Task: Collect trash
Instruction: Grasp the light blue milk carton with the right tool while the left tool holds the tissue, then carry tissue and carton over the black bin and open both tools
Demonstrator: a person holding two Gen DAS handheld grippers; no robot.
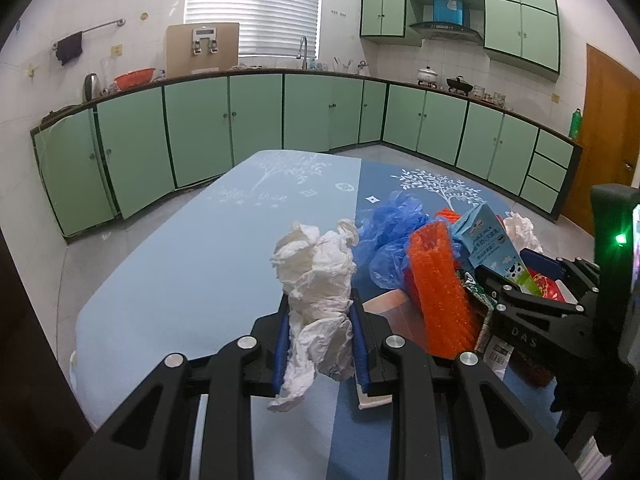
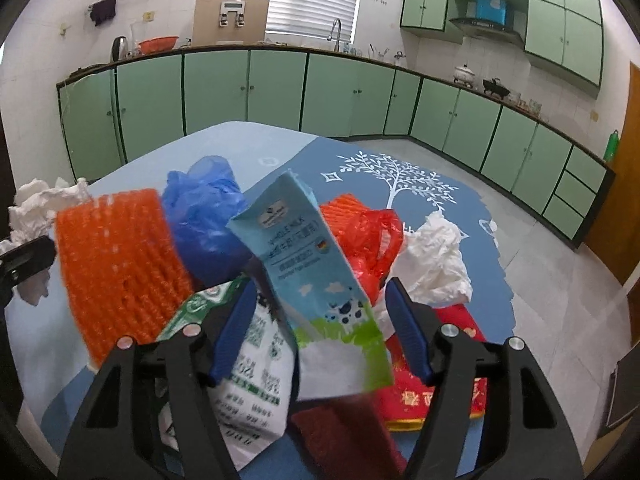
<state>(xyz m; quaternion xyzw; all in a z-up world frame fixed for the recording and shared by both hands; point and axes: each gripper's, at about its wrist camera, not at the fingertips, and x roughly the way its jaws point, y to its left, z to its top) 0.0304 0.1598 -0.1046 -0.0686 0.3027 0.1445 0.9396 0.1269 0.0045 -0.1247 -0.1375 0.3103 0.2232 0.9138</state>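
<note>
1. Left wrist view: our left gripper (image 1: 320,344) is clamped on a crumpled white tissue (image 1: 316,280) above the table (image 1: 180,264). One item is collected.
2. Right wrist view: our right gripper (image 2: 320,336) stands half open around the milk carton (image 2: 316,280), pads not yet pressing. The heap remains.

"WHOLE MILK" on milk carton (image 2: 316,280), possibly "DAS" on right gripper (image 1: 524,338)

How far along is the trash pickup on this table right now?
Early on. The left tongs are clamped on a crumpled white tissue. The right tongs straddle the milk carton, pads not touching. Left: orange foam net, blue plastic bag, red bag, another tissue.
</note>
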